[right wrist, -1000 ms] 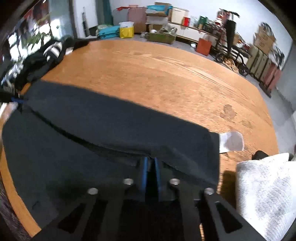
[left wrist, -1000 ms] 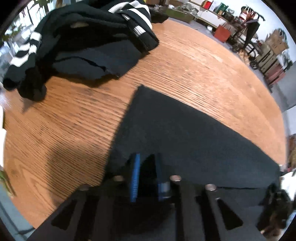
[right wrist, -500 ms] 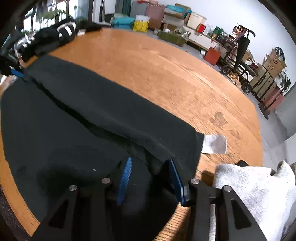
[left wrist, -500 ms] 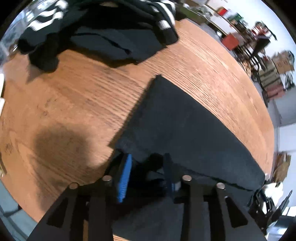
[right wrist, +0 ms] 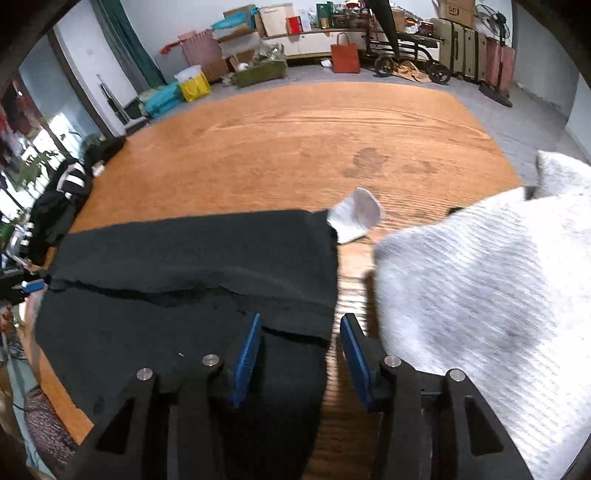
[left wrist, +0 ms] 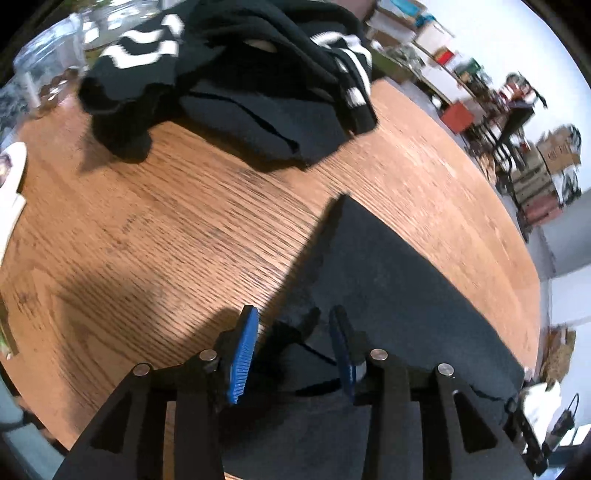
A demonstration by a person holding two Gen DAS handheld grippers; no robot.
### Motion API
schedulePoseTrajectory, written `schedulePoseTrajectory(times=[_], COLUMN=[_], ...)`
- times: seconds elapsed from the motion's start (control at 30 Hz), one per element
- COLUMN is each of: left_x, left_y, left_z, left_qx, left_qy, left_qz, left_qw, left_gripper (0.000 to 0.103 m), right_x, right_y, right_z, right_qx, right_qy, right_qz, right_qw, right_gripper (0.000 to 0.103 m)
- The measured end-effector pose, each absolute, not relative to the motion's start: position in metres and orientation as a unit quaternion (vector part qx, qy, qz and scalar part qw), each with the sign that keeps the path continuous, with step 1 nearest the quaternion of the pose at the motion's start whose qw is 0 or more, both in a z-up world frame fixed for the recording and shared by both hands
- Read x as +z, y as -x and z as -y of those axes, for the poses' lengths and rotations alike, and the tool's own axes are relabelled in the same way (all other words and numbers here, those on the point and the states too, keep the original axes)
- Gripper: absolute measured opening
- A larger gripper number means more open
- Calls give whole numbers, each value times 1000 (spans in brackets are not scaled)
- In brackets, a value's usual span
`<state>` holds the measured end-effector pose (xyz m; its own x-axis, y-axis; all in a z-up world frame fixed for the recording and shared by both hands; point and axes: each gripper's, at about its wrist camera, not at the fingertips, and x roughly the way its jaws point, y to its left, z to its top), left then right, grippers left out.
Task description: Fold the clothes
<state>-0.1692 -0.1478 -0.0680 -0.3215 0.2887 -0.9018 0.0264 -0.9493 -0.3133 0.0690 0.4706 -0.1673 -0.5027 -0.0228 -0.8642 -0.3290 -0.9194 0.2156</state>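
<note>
Both tools stood released over the dark garment (right wrist: 192, 254) on the counter (right wrist: 295, 147). The right tool (right wrist: 299, 350) was still widening at the garment's right edge; the left tool (left wrist: 291, 347) gripped nothing.

I am working in what looks like a lived-in home room doubling as storage. A large oval oak-grain wooden table (right wrist: 295, 140) fills the middle. Beyond its far edge I see stacked brown cardboard boxes (right wrist: 452, 9), upright beige and pink suitcases (right wrist: 476, 55), an orange tote bag (right wrist: 345, 59) and a yellow plastic bag (right wrist: 194, 85) on grey floor.
</note>
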Motion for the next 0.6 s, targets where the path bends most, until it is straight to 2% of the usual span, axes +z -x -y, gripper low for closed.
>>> schedulePoseTrajectory(times=[0.27, 0.4, 0.43, 0.47, 0.5, 0.53, 0.57, 0.6], left_x=[-72, -89, -91, -92, -92, -92, -92, -91], left_y=[179, 197, 198, 198, 197, 197, 197, 197], left_z=[154, 131, 127, 125, 123, 121, 120, 121], left_qx=[805, 799, 798, 800, 802, 804, 805, 805], left_qy=[560, 578, 582, 581, 580, 579, 579, 578], left_qz=[162, 128, 120, 113, 105, 97, 92, 95], left_qw=[106, 103, 102, 98, 95, 91, 89, 92], left_gripper=[41, 41, 41, 35, 30, 18, 14, 12], right_x=[-175, -179, -180, -181, -182, -182, -182, -183], right_y=[-66, -55, -48, -44, -43, -42, -43, -43], right_z=[-485, -493, -493, -492, -492, -492, -493, -494], right_qx=[831, 820, 817, 815, 814, 814, 814, 814], right_qy=[492, 497, 504, 508, 510, 511, 510, 509], right_qz=[-241, -262, -258, -255, -252, -250, -252, -254], right_qw=[95, 106, 109, 112, 115, 117, 119, 118], right_gripper=[50, 50, 49, 48, 46, 37, 21, 13])
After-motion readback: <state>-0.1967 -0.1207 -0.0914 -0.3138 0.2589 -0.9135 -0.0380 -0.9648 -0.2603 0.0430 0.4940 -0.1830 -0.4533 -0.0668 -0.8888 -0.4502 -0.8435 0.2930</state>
